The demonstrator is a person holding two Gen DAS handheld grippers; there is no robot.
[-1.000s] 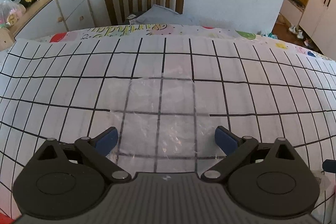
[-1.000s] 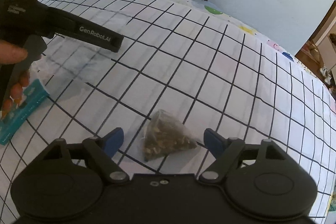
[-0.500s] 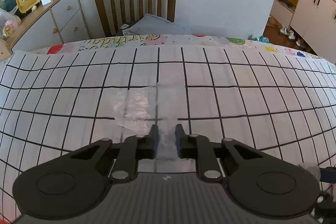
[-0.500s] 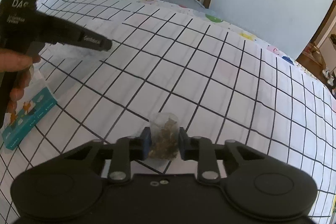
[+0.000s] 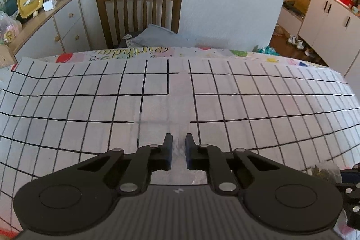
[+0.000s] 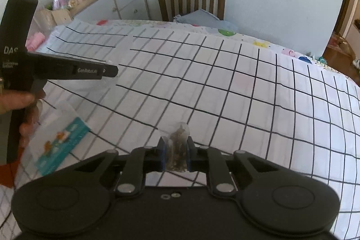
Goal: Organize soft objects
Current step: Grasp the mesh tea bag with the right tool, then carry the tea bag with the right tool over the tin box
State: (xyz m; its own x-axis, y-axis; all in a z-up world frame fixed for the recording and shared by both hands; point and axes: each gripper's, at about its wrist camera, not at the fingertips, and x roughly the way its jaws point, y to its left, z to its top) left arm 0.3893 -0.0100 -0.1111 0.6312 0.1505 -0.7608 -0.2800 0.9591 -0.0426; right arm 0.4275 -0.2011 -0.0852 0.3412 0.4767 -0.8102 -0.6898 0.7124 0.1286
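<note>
Two handheld grippers work above a table covered by a white cloth with a black grid; a colourful printed cloth shows along its far edge. Behind that edge stands a wooden chair with a grey cushion on its seat. A sideboard carrying clutter stands against the wall to the left of the chair.

On the near-left part of the table, in the right wrist view, lies a flat teal packet inside a clear wrapper.

Left gripper: the jaws have just been closing and are now nearly together. A clear plastic bag is pinched between the blue pads. The film rises from the cloth and blurs the grid lines behind it. In the right wrist view a hand grasps the handle of this gripper.

Right gripper: the jaws have just been closing and now clamp a small transparent sachet of dried brown plant material. The sachet sits upright between the pads, and its rounded top projects beyond the fingertips. It is held above the grid cloth, clear of the surface. The same sachet appears at the lower right edge of the left wrist view.
</note>
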